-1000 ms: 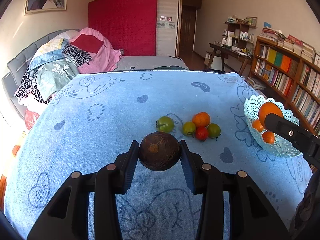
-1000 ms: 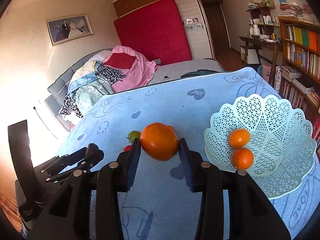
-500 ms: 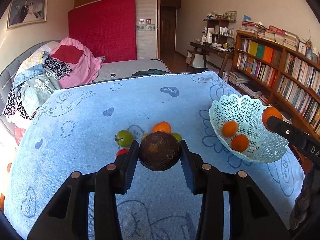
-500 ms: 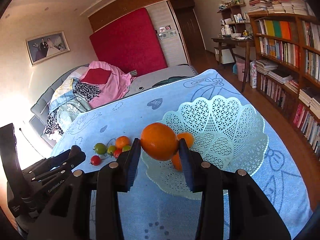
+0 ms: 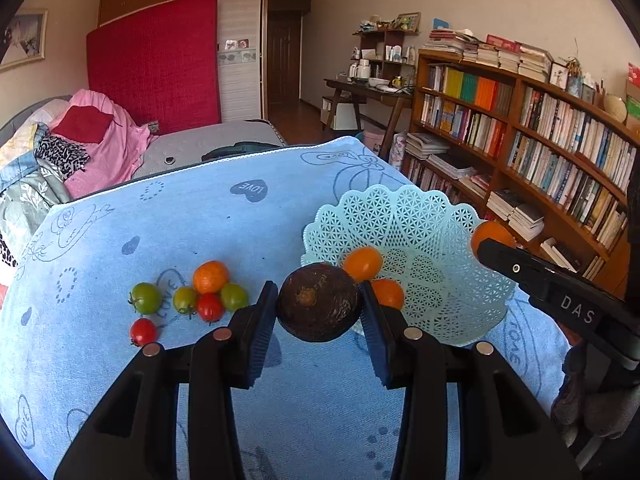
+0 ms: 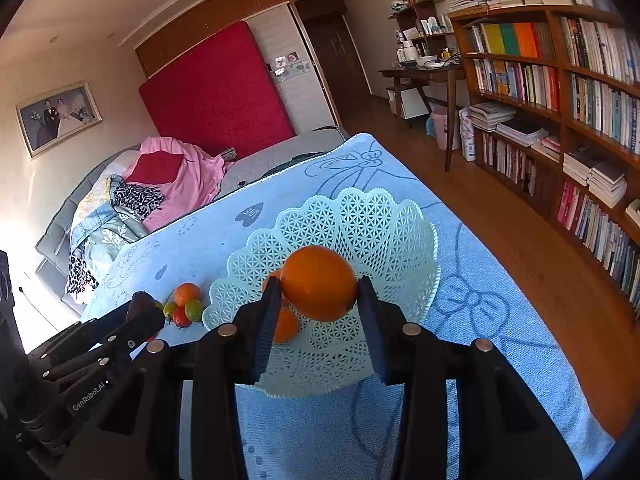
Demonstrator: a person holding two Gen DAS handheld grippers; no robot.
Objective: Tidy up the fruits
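- Near the left edge of the counter point(image 5: 100, 360), which a blue cloth covers, lie the loose fruits: small tomatoes point(image 5: 145, 298), green and red, and one small orange fruit point(image 5: 210, 277) touching them. They look light, smooth and round, so I judge they can roll, and the tomatoes have soft skin; a gentle hold across the widest part seems best.
- The left gripper point(image 5: 319, 308) has its fingers clenched on a dark brown round fruit point(image 5: 319, 307), held above the counter just beside the near rim of the basket. Its skin looks rough and hard, so it should slip little. What kind of fruit it is, I cannot tell.
- The lattice basket point(image 6: 384, 216) stands near the right edge of the counter. It holds two small oranges point(image 5: 362, 263), partly hidden behind the fingers in both views.
- The right gripper point(image 6: 319, 290) grasps a big orange point(image 6: 319, 282) at its widest part, over the basket. The fruit is firm but smooth; its underside is hidden.
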